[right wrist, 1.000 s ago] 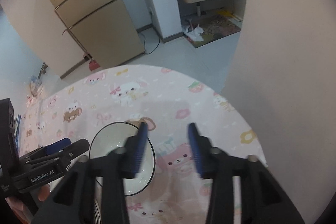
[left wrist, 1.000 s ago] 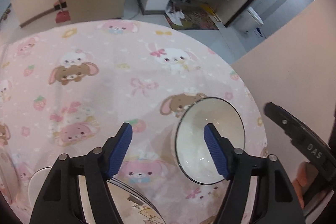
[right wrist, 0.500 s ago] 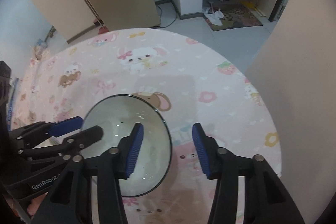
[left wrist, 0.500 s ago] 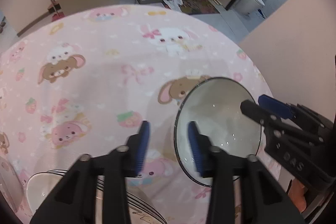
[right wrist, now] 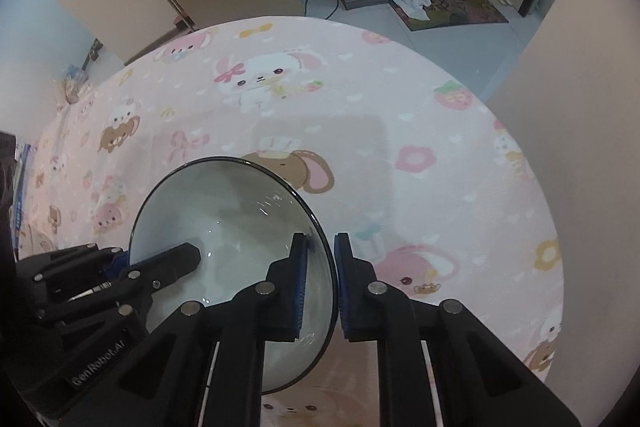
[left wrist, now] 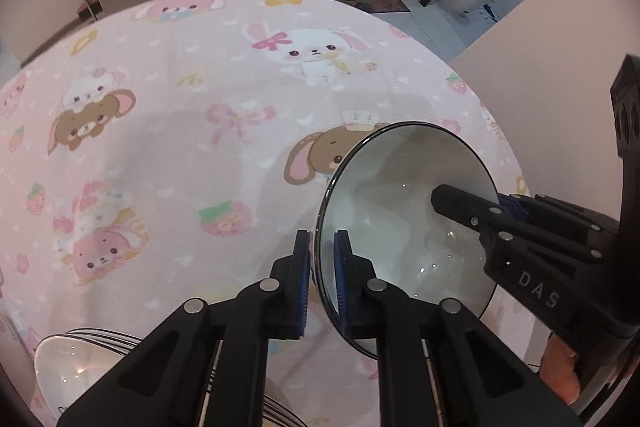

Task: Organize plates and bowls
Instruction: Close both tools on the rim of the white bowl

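Both grippers clamp one white bowl: left gripper on its left rim, right gripper closing on the opposite rim. Stacked dishes left of left fingers. Labels: "DAS", "GenRobot.AI".

Both claws point steeply downward. The left claw has its blue pads drawn nearly together, clamped on the near rim of the bowl. The right claw is closing on the opposite rim, one finger inside and one outside; a fingertip shows beneath its body.
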The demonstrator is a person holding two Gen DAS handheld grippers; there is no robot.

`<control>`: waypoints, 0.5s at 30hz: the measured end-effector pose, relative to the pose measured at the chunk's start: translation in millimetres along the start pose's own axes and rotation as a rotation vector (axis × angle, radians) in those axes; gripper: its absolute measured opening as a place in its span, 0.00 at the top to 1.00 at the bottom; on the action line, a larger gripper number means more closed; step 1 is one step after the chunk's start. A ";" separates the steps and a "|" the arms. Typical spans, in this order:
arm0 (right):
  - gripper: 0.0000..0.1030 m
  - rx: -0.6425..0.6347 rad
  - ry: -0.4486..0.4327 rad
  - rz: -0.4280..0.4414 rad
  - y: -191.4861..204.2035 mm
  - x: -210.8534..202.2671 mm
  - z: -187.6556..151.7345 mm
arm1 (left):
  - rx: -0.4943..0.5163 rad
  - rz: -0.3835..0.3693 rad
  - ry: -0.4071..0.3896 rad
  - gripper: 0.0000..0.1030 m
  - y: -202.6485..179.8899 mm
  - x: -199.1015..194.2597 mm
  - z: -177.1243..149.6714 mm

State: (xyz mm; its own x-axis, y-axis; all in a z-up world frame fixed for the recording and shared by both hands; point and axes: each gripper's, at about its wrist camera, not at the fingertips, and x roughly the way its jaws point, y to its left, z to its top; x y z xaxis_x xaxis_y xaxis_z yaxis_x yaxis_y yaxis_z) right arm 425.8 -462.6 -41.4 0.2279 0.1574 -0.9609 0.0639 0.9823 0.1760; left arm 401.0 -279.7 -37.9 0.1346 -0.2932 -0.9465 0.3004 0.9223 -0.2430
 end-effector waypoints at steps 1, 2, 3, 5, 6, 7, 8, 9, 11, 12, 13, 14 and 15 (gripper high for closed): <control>0.86 0.004 0.002 0.005 -1.3 -0.2 0.0 | 0.013 0.017 -0.008 0.91 -1.9 -1.0 -0.5; 0.86 0.005 0.005 0.005 -1.2 -0.2 -0.2 | 0.022 0.032 -0.014 0.92 -3.7 -1.2 -0.5; 0.86 0.003 0.007 0.000 -0.2 -0.6 -0.5 | 0.027 0.046 -0.021 0.92 -5.2 -1.4 0.0; 0.86 0.000 0.004 -0.004 2.9 -2.4 0.4 | 0.014 0.051 -0.035 0.94 -2.8 -6.2 0.5; 0.85 0.003 -0.002 -0.002 3.9 -3.4 1.0 | 0.002 0.043 -0.042 0.94 -0.4 -8.6 1.1; 0.85 0.010 -0.017 0.004 4.9 -5.9 2.0 | -0.011 0.035 -0.049 0.94 3.2 -12.0 1.6; 0.85 0.014 -0.021 0.013 5.8 -7.3 3.1 | -0.020 0.030 -0.054 0.94 5.7 -14.3 2.0; 0.85 0.018 -0.021 0.024 6.7 -8.2 3.2 | -0.029 0.024 -0.059 0.94 9.2 -17.8 2.0; 0.85 0.013 -0.029 0.043 10.5 -12.7 3.2 | -0.050 0.017 -0.074 0.95 13.7 -22.1 3.1; 0.85 0.012 -0.035 0.050 12.4 -15.0 3.1 | -0.060 0.013 -0.081 0.95 15.6 -24.4 3.5; 0.85 0.014 -0.040 0.058 14.6 -17.3 3.3 | -0.067 0.008 -0.088 0.95 18.0 -27.8 3.7; 0.85 0.015 -0.048 0.062 17.5 -20.3 3.6 | -0.070 0.003 -0.096 0.95 19.9 -31.4 3.9; 0.85 0.015 -0.055 0.060 20.3 -22.8 3.9 | -0.073 0.000 -0.105 0.95 21.1 -34.9 3.9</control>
State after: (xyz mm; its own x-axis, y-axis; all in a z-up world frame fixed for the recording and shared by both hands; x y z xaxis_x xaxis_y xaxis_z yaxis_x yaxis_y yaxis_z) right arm 425.7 -446.6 -15.1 0.2849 0.2098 -0.9353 0.0633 0.9695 0.2367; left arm 406.4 -251.0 -9.2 0.2336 -0.3140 -0.9203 0.2314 0.9372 -0.2610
